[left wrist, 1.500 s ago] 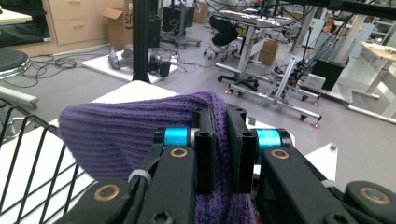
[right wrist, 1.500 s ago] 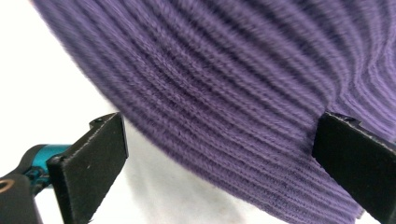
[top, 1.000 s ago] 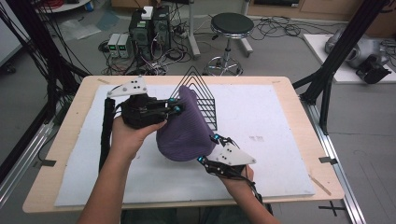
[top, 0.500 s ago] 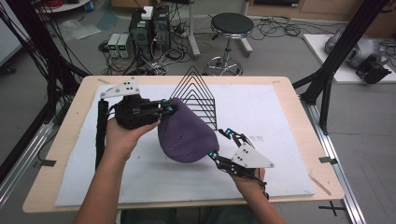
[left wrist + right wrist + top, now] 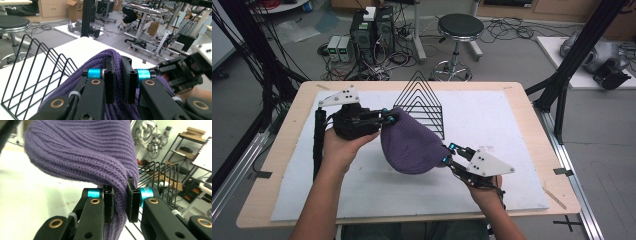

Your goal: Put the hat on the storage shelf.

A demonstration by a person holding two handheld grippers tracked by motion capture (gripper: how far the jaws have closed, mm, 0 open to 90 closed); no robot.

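A purple knitted hat [image 5: 412,145] hangs stretched between the two claws above the white mat [image 5: 492,120] that covers the wooden surface [image 5: 537,150], just in front of a black wire rack [image 5: 422,102] standing near the far middle of the mat. The left claw [image 5: 388,118], held in the person's left hand [image 5: 339,147], is clenched on the hat's upper left edge; in the left gripper view its jaws stand nearly together with the purple knit pinched in the narrow gap. The right claw [image 5: 447,154] meets the hat at its lower right edge, and its jaws have just been closing: in the right gripper view a thick fold of the ribbed brim is squeezed between the two black pads [image 5: 108,202], so this claw too is grasping the hat. The hat sags in a rounded pouch between the two grips, its lowest part close over the mat. The rack's triangular wires rise behind the hat, close to its far side. A round black stool [image 5: 460,27] stands on the floor beyond the surface.
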